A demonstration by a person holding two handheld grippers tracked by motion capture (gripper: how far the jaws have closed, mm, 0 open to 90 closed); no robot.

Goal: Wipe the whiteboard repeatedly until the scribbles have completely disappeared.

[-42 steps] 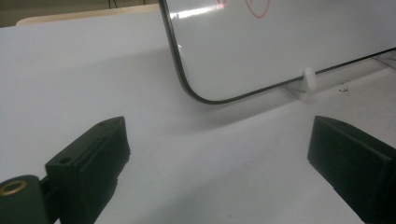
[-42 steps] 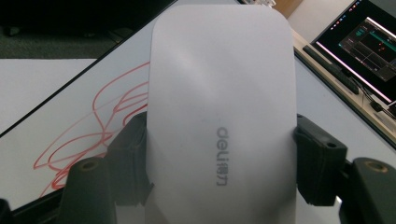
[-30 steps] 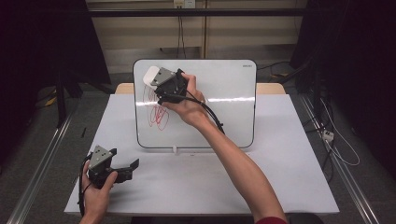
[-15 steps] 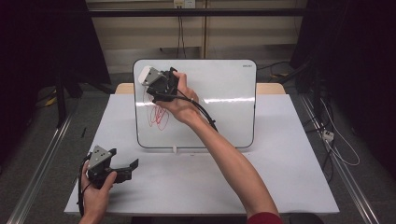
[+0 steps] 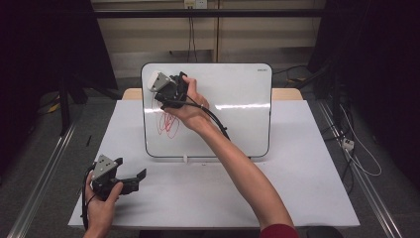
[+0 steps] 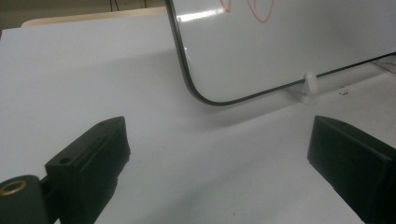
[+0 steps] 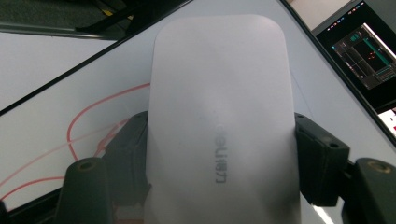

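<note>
Eraser [image 7: 224,135] clamped in right claw [image 5: 166,89], against whiteboard [image 5: 237,94] scribbles [image 5: 168,124].

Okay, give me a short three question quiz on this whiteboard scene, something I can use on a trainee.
1. True or false: the right gripper has its jaws closed on a white eraser.
2. What colour is the scribble on the whiteboard?
3. The left gripper is: A) holding a marker, B) open with nothing between its jaws, low over the table, C) pressed to the board.

Key: 1 true. 2 red. 3 B.
</note>
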